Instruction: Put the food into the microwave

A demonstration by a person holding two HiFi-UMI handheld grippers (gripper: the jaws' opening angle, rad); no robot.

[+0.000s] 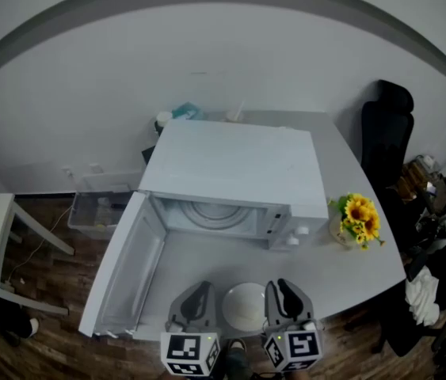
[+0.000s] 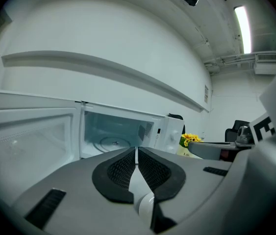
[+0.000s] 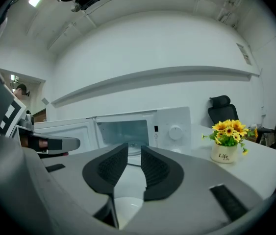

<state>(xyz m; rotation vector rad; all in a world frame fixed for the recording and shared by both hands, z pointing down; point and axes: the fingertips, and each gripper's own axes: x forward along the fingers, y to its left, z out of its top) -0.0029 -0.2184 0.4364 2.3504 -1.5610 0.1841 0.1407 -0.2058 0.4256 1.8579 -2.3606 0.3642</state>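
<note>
Dish (image 1: 245, 305) lies on the table (image 1: 341, 267) between the grippers, short of the open microwave (image 1: 238, 165). Left gripper (image 1: 199, 291) jaws are clenched, empty; right gripper (image 1: 282, 291) jaws stand released. Best to take the rim squarely and lift level.

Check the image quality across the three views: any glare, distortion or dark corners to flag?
Head view: strong fisheye, straight edges bow; dim, even light, darker toward the corners; microwave sharp. Left gripper view: black round vignette, ceiling light blown out at upper right. Right gripper view: same vignette, wall ledge curved, flowers in focus.
</note>
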